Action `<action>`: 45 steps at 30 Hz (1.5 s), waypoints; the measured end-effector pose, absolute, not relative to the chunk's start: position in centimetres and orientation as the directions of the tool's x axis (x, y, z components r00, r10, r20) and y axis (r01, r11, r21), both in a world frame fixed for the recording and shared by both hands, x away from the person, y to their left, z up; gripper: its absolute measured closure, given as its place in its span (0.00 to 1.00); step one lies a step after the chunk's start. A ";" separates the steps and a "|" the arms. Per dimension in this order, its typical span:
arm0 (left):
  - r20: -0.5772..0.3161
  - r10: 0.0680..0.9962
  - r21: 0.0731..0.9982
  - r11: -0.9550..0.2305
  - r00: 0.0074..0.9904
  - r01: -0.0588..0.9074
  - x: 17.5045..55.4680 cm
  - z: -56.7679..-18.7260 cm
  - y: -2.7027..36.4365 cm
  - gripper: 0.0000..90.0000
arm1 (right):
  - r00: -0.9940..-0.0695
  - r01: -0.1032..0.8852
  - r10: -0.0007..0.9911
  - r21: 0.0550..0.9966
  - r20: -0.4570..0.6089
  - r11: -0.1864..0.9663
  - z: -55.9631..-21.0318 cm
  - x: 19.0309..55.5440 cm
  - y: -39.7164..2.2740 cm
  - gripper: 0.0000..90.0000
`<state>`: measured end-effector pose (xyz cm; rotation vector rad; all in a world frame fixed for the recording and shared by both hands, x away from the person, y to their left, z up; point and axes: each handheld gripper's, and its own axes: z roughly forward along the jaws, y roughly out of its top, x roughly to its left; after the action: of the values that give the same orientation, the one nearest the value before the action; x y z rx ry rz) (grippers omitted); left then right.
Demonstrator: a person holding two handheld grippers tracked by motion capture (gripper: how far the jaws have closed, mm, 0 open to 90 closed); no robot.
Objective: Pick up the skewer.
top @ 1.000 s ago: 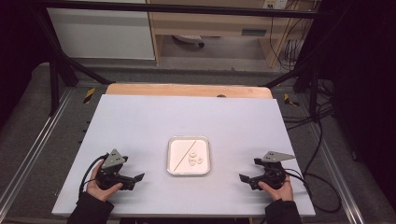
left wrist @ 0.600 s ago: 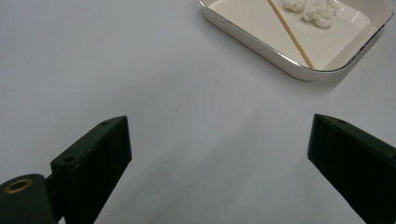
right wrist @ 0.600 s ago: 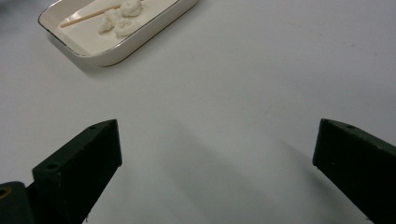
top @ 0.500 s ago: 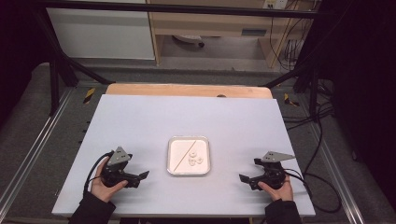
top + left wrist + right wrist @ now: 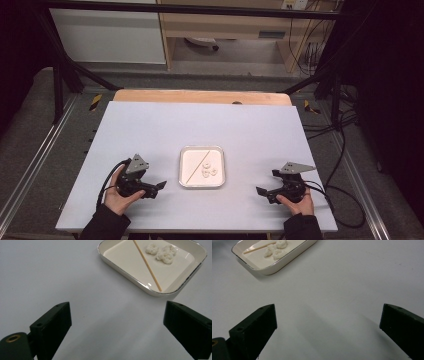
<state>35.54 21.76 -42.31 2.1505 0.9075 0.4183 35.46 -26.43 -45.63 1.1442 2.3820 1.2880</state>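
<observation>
Two tongs on the worktop [image 5: 150, 125], both w/ jaws spread wide apart, nothing between them. Left tongs [image 5: 159, 186] sit near the front edge, towards the front-left corner, just beside the tray [image 5: 186, 184], pointing at it; a hand [image 5: 120, 192] grips the body. Right tongs [image 5: 261, 191] near the front edge too, towards the front-right corner, a bit further from the tray, also pointing at it, w/ a hand [image 5: 295, 202] behind.

Tray is white w/ a metallic rim, approx. mid-worktop side to side, closer to the front edge than the back. Inside: a thin wooden stick [image 5: 147, 264] lying diagonally across the tray floor, plus white fluffy lumps [image 5: 162, 252] in a small cluster beside the stick, not touching it as far as the left gripper view shows. Tongs clear of the tray.
</observation>
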 end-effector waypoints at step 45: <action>0.013 0.731 0.628 -0.537 0.682 0.564 38.6 -43.6 10.4 0.73 | -0.682 0.535 0.712 0.777 0.166 0.331 -45.7 35.5 -26.4 0.02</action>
<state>38.56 10.38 -43.55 2.2943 0.9911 0.3666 35.48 -26.43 -45.68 1.1366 2.3894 1.2730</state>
